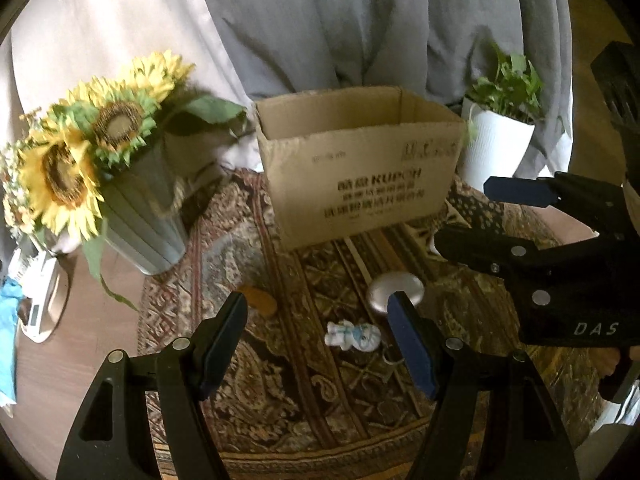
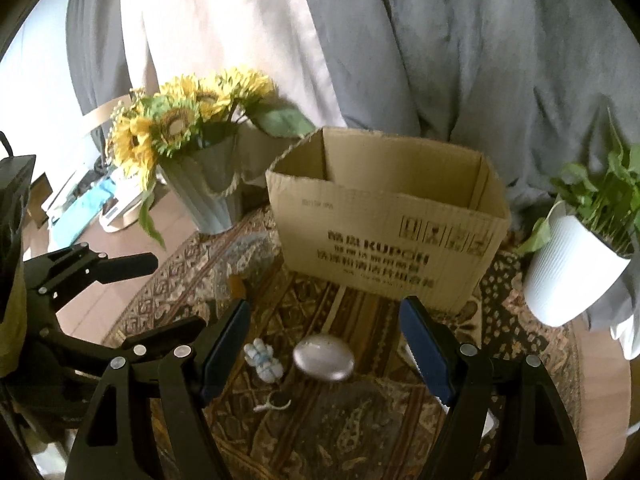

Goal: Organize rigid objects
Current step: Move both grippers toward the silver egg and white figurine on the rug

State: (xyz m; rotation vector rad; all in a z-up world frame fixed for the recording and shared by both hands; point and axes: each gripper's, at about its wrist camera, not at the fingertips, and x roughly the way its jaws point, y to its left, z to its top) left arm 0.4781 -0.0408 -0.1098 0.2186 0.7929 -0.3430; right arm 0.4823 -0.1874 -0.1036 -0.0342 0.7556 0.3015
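An open cardboard box stands at the back of a patterned round rug. On the rug lie a silver oval object, a small white-and-blue figurine keychain and an orange-brown piece. My left gripper is open and empty above the figurine. My right gripper is open and empty above the silver oval; it also shows in the left wrist view. The left gripper shows at the left of the right wrist view.
A ribbed vase of sunflowers stands left of the box. A white pot with a green plant stands to the right. Grey curtains hang behind. White and blue items lie at far left.
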